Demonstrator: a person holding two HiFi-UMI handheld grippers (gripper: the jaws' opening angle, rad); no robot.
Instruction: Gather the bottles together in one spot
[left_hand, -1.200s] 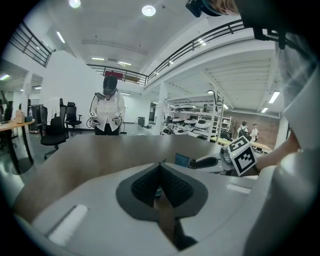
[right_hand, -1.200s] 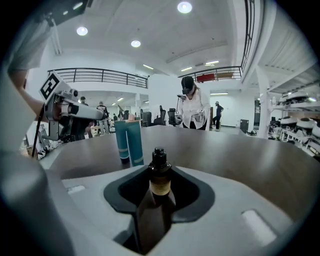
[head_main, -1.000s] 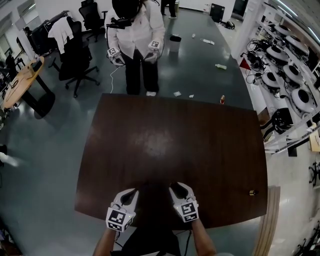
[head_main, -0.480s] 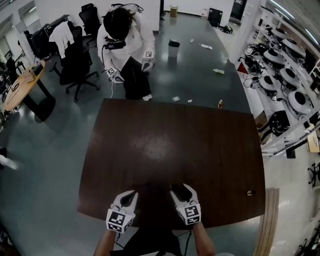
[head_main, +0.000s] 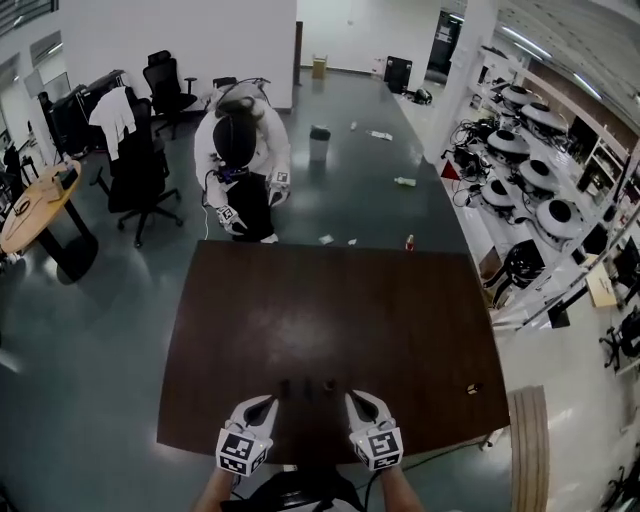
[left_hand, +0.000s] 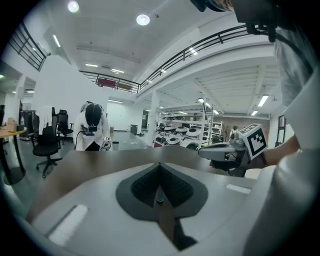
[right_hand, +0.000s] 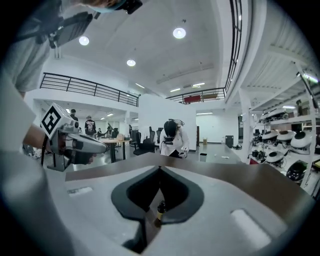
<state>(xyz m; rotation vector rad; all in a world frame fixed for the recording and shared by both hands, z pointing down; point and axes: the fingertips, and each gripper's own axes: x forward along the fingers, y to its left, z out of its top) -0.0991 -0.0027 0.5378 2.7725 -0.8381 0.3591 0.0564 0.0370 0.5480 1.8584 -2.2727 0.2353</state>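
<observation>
Three tiny dark bottles stand close together in a row on the brown table, just beyond and between my two grippers. The left gripper hangs near the table's front edge, its jaws shut with nothing in them. My right gripper has just closed and is shut on nothing too. Under the left gripper's joined tips, the left gripper view shows one small bottle below. An amber bottle with a dark cap shows the same way beneath the right gripper.
A small dark thing lies on the table's right side. A person in a white coat bends over beyond the far edge. Bottles lie on the floor there. Office chairs stand far left, racks of equipment on the right.
Both grippers have risen a little above the table edge, and the three bottles now show between them. The person at the far end has bent forward.
</observation>
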